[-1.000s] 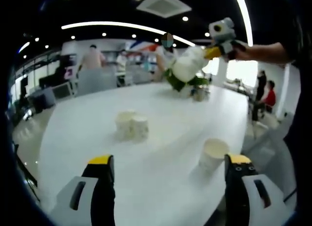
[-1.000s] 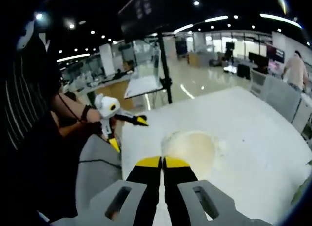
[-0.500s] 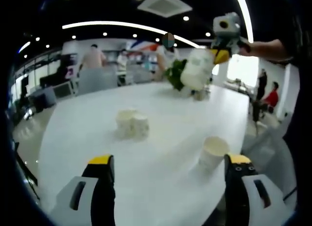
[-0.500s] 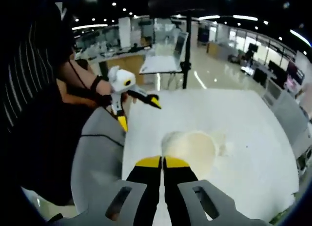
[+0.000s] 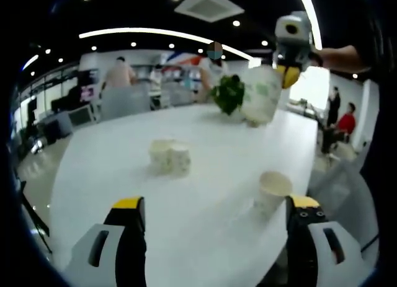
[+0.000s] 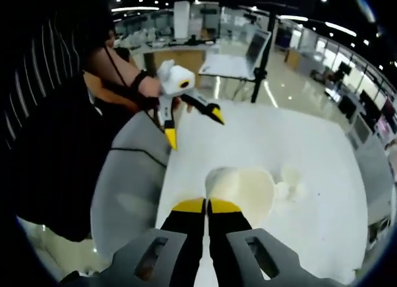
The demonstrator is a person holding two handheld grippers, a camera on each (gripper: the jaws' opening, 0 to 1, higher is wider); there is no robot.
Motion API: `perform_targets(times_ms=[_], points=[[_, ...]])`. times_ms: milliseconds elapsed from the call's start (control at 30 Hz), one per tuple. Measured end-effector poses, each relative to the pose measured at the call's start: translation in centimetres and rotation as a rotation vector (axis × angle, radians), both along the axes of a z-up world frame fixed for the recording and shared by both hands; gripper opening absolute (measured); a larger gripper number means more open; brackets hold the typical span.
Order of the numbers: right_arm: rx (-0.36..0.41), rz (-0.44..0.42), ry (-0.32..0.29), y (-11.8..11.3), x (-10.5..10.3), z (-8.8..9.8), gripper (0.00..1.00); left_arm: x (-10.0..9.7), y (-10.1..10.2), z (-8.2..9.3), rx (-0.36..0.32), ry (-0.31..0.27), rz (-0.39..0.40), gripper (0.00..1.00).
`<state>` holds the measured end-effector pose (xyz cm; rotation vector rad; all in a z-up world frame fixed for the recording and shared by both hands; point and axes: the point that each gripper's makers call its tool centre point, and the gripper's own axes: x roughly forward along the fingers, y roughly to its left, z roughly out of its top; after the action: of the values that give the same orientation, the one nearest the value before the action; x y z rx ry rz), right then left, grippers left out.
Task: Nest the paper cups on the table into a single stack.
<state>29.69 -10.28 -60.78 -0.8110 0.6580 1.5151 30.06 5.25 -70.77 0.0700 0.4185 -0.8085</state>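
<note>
1. Right gripper (image 6: 208,206) of mine is clamped on the rim of a paper cup (image 6: 245,188); its mouth opens just past my closed jaws, held up off the table (image 6: 310,150).
2. Left gripper (image 5: 217,216) is spread wide and holds nothing; it hovers low over the near table edge.
3. Just beyond its right jaw stands a single cup (image 5: 272,191); further ahead and left sits a pair of cups (image 5: 169,158), touching.
4. Judging from this, nesting has barely begun; one cup is lifted, three wait on the table, and no stack exists yet.
</note>
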Motion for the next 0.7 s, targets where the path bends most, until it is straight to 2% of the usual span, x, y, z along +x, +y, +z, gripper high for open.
perform_targets(times_ms=[433,700], points=[[-0.089,0.079,0.006,0.1,-2.3,-3.4,0.0,-0.2,0.3,0.1,-0.002,-0.002,0.021,0.94],[-0.142,0.087,0.042,-0.3,-3.4,-6.2,0.0,-0.5,0.3,0.4,-0.002,-0.002,0.024,0.93]])
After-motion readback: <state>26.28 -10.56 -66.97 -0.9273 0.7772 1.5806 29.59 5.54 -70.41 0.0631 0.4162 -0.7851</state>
